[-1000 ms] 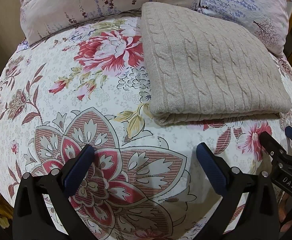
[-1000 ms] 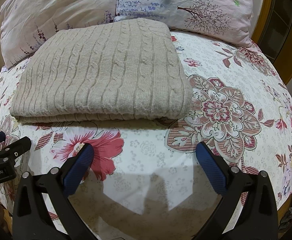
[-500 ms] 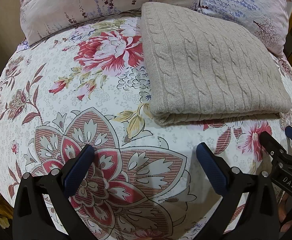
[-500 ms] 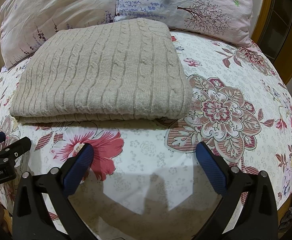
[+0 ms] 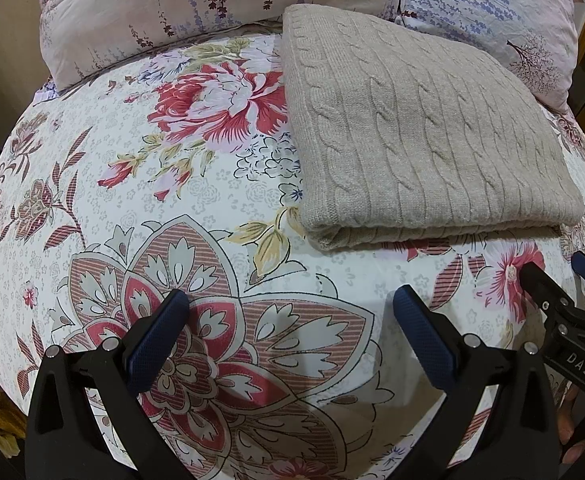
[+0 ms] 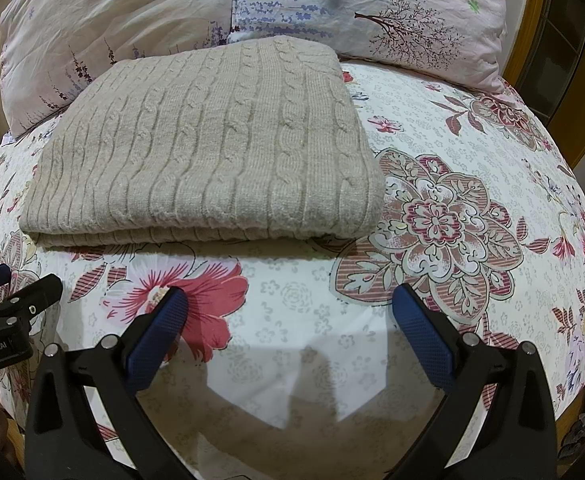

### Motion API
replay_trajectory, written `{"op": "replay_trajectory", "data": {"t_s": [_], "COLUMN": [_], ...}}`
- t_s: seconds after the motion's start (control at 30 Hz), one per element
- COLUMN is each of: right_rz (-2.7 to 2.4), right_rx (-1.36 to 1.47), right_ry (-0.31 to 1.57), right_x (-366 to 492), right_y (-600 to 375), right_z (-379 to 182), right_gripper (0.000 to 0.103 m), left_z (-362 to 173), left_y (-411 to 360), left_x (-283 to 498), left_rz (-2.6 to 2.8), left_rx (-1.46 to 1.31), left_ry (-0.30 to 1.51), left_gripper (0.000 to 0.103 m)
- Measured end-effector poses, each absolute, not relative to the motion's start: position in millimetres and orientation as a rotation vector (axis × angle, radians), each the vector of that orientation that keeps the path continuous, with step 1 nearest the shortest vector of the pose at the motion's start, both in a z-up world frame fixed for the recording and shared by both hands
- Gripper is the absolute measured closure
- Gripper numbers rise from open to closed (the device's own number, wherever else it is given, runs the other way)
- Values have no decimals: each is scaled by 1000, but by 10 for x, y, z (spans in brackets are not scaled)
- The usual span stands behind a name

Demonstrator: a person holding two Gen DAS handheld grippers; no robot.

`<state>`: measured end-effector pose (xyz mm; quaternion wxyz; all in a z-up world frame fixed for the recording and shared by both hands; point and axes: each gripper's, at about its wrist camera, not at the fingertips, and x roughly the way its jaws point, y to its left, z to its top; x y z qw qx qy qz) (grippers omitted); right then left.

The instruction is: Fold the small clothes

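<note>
A beige cable-knit sweater lies folded into a flat rectangle on the floral bedsheet, its doubled edge facing me. My left gripper hovers open over the sheet, short of the sweater's near left corner, nothing between its blue pads. My right gripper is open too, just in front of the sweater's near edge, and holds nothing. Each gripper shows at the edge of the other's view: the right gripper on the right side, the left gripper on the left side.
Two pale floral pillows lie behind the sweater at the head of the bed. The floral bedsheet spreads left and right of the sweater. A wooden frame rises at the far right.
</note>
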<state>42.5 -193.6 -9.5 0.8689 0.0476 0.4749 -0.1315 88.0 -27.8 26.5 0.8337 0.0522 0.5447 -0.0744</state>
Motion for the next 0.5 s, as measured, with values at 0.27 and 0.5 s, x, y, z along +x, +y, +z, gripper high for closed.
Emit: {"op": "replay_trajectory", "data": {"t_s": [0.27,0.5], "right_rz": [-273,-272], "right_rx": [98,98], "right_ry": [994,994], "right_x": [427,426], "right_y": [-1941,-1942], "right_z": [-93,-92], "right_gripper": [2,2], "left_z": [264,263], "left_y": [-278,-277], "left_x": [888,889], "left_rz": [-156,-158], "left_rx": [110,111], "left_ry": [1160,1160], "left_gripper": [1,1]}}
